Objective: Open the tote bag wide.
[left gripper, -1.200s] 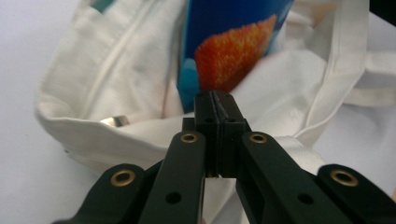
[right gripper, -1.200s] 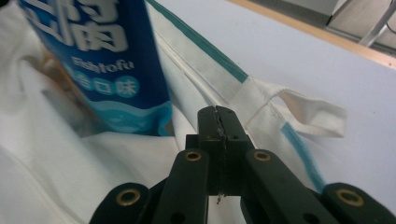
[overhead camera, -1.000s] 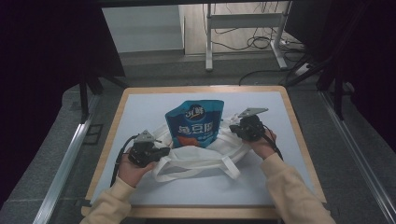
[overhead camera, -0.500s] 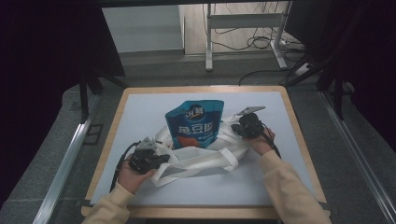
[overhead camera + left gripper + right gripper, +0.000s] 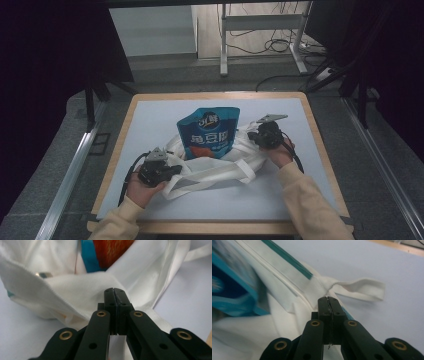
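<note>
White tote bag, mid-tabletop: left claw and right claw each clamp its rim, likely spreading it around blue pouch.

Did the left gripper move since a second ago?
Yes. The left gripper slid toward the person, nearer the table's front edge, pulling the white bag.

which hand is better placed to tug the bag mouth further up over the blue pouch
Left, probably. The left tongs are shut on the white bag rim at the near edge, below the blue pouch. The right tongs grip the cloth beside the pouch, near a handle loop, so they mainly hold it.
</note>
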A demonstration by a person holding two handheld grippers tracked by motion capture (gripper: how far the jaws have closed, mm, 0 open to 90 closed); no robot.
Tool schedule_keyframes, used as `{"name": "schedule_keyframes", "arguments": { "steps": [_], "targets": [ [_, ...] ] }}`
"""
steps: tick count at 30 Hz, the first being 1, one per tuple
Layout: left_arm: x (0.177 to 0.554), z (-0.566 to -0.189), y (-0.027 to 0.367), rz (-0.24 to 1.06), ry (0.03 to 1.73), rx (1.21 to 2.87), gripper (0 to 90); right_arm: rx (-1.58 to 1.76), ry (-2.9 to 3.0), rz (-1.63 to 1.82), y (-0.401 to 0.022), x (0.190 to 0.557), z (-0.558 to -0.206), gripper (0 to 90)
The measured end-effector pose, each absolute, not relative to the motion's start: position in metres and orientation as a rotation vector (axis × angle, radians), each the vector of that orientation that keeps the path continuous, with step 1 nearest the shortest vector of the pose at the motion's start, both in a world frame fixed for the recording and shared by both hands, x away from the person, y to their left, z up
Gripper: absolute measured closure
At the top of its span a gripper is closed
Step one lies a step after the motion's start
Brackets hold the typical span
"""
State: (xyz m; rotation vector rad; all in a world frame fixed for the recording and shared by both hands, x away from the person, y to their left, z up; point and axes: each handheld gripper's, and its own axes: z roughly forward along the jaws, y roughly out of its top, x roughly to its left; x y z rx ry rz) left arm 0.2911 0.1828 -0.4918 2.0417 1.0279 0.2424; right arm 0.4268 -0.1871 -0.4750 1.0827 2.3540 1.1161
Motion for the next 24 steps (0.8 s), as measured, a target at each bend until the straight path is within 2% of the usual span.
{"name": "schedule_keyframes", "arguments": {
  "steps": [10, 18, 20, 24],
  "targets": [
    [0.288, -0.468, 0.201, 0.308, 1.008, 1.908, 88.6, 0.985, 2.285, 1.29, -0.199, 0.394, -0.443, 88.5],
    [0.284, -0.464, 0.226, 0.365, 1.059, 1.838, 86.4, 0.932, 2.268, 1.367, -0.219, 0.366, -0.438, 83.6],
    [0.285, -0.467, 0.236, 0.371, 1.101, 1.814, 82.7, 0.916, 2.261, 1.41, -0.232, 0.354, -0.439, 77.8],
    [0.287, -0.476, 0.244, 0.414, 1.171, 1.807, 67.4, 0.915, 2.244, 1.401, -0.249, 0.34, -0.444, 66.3]
  ]
}}
